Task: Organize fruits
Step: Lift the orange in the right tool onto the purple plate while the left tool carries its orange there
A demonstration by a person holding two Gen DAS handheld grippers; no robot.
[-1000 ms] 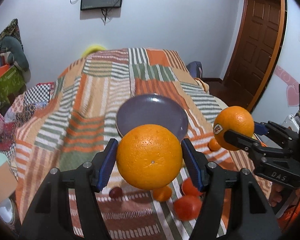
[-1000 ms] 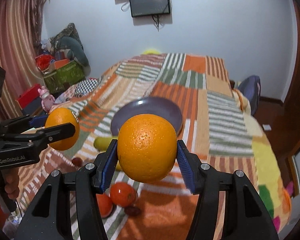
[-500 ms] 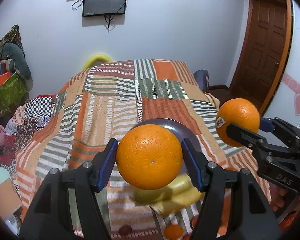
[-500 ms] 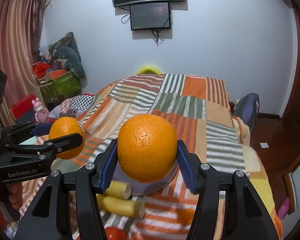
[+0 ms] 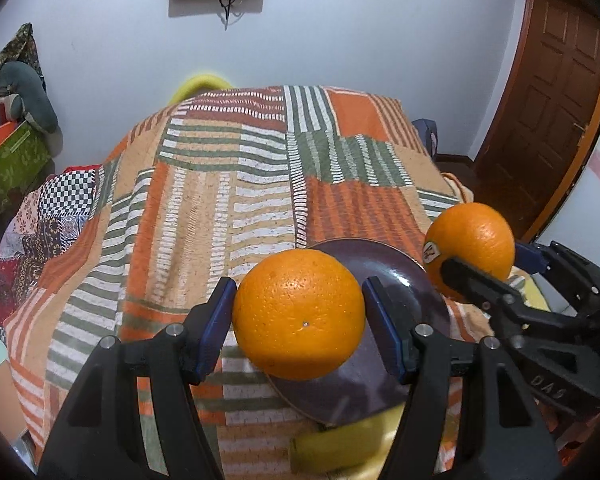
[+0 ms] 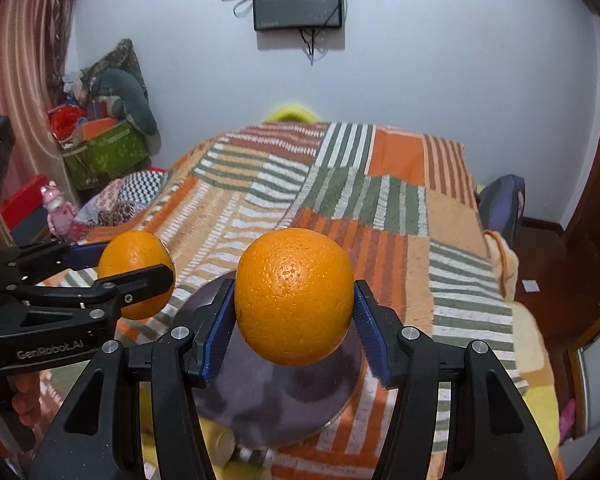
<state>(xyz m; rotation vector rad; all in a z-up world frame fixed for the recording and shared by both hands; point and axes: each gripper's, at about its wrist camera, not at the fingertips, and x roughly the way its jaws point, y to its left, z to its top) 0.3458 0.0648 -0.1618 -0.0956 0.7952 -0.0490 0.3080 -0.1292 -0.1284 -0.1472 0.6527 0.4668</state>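
1. The left gripper (image 5: 299,316) was clamped on a large orange (image 5: 299,314), blue pads pressed against both its sides, holding it up above the near edge of the purple plate (image 5: 404,280).
2. Over on the right, the right gripper (image 6: 294,312) pinched its own orange (image 6: 294,297) just the same, fruit squeezed between the blue pads and held in the air over the plate (image 6: 268,396).
3. Each camera caught the other tool: in the left wrist view the right gripper (image 5: 484,264) came in from the right edge with a stickered orange (image 5: 470,246), close beside the plate's far rim.
4. In the right wrist view the left gripper (image 6: 120,276) came in from the left with its orange (image 6: 136,274), hanging just off the plate's left side.
5. The plate sat on the striped patchwork blanket (image 5: 228,200), bare on the part that showed.
6. Yellow fruit, likely bananas (image 5: 340,446), lay just below the plate's near edge, blurred in both views.
7. Behind it all, a dark screen (image 6: 298,0) hung on the wall and a brown door (image 5: 540,92) stood at the right.
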